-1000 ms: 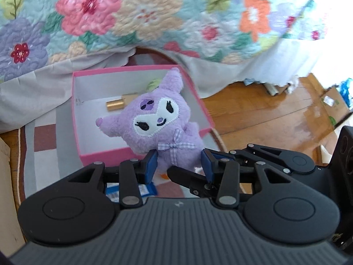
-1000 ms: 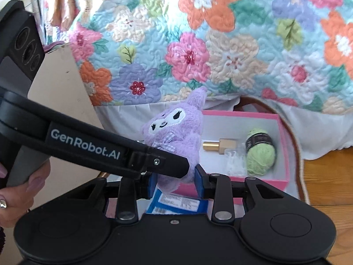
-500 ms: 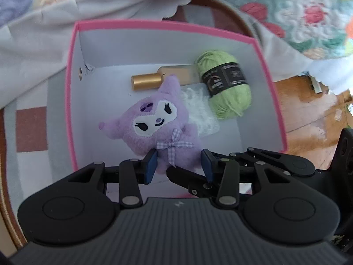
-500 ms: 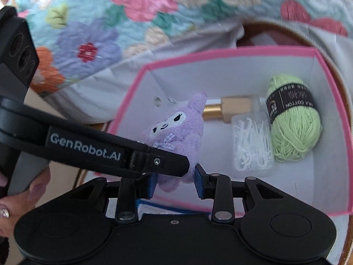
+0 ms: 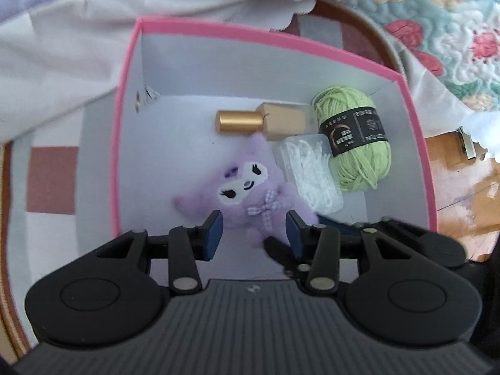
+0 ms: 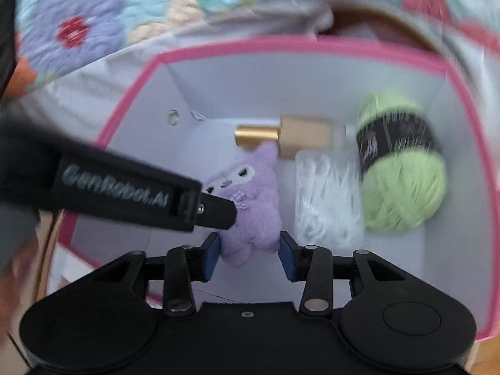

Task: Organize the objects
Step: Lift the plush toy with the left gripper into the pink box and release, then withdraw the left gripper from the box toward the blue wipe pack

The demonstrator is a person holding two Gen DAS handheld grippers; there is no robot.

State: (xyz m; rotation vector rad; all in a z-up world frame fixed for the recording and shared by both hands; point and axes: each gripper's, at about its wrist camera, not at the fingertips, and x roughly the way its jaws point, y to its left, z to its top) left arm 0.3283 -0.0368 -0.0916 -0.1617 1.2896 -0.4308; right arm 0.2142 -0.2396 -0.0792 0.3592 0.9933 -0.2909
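Note:
A purple plush toy (image 5: 247, 193) lies on the floor of a pink-rimmed box (image 5: 131, 100); it also shows in the right wrist view (image 6: 250, 206), inside the same box (image 6: 131, 93). My left gripper (image 5: 254, 234) straddles the plush's lower body with its blue pads spread wider than the toy, open. My right gripper (image 6: 250, 254) also sits around the plush's bottom, pads apart and at its sides; whether they press it is unclear. The left gripper's arm crosses the right wrist view.
In the box lie a green yarn ball (image 5: 356, 143), a gold-capped bottle (image 5: 259, 122) and a clear packet of white bits (image 5: 309, 172). A floral quilt (image 5: 437, 15) hangs behind. A checked rug (image 5: 53, 181) and wood floor (image 5: 462, 187) surround the box.
Both grippers carried the plush down into the box. The left jaws have widened and the plush now rests on the box floor.

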